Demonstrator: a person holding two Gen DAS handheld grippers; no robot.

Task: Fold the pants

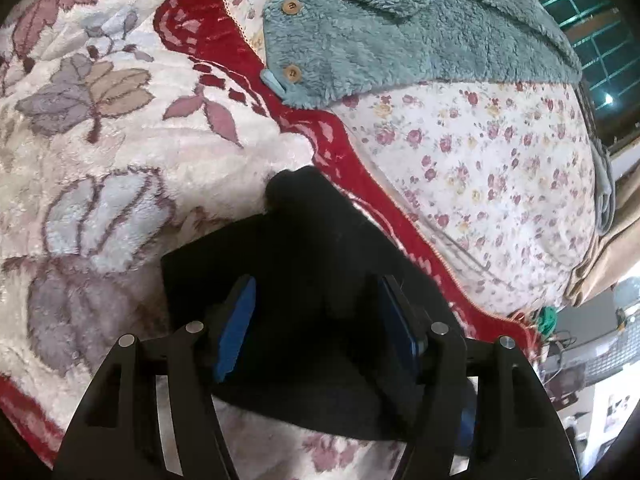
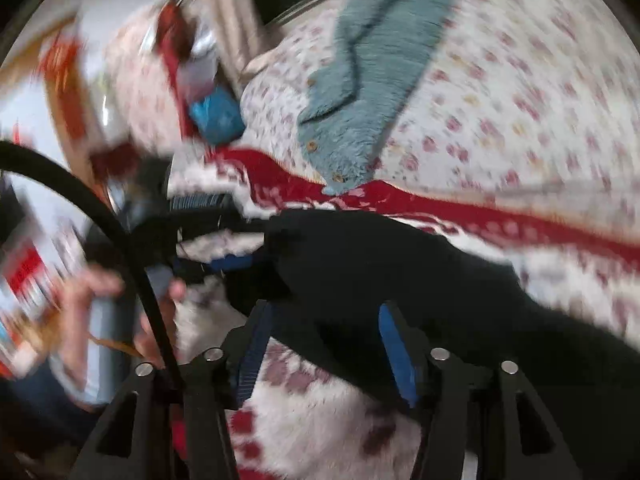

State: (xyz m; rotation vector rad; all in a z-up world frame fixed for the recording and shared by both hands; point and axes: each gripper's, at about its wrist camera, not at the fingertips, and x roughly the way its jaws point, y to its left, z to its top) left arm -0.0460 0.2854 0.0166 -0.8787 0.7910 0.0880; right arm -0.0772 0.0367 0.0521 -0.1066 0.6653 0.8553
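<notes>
Pants (image 1: 312,248): black, lying bunched on your plush floral blanket (image 1: 100,128), beside its red border.
Left tool (image 1: 316,300): jaws spread, pants between your blue pads, not pinched.
Right tool (image 2: 324,328): jaws spread over the pants; view blurred.
Teal fleece garment (image 1: 400,28): on the rose-print bedspread (image 1: 500,168), apart from the pants.

We see the left gripper (image 1: 316,320) with its blue pads (image 1: 236,328) spread apart over the black pants (image 1: 304,248); the pants lie bunched on the floral blanket (image 1: 100,128); a teal fleece garment (image 1: 400,28) lies well beyond, on the rose-print sheet (image 1: 480,168).
</notes>
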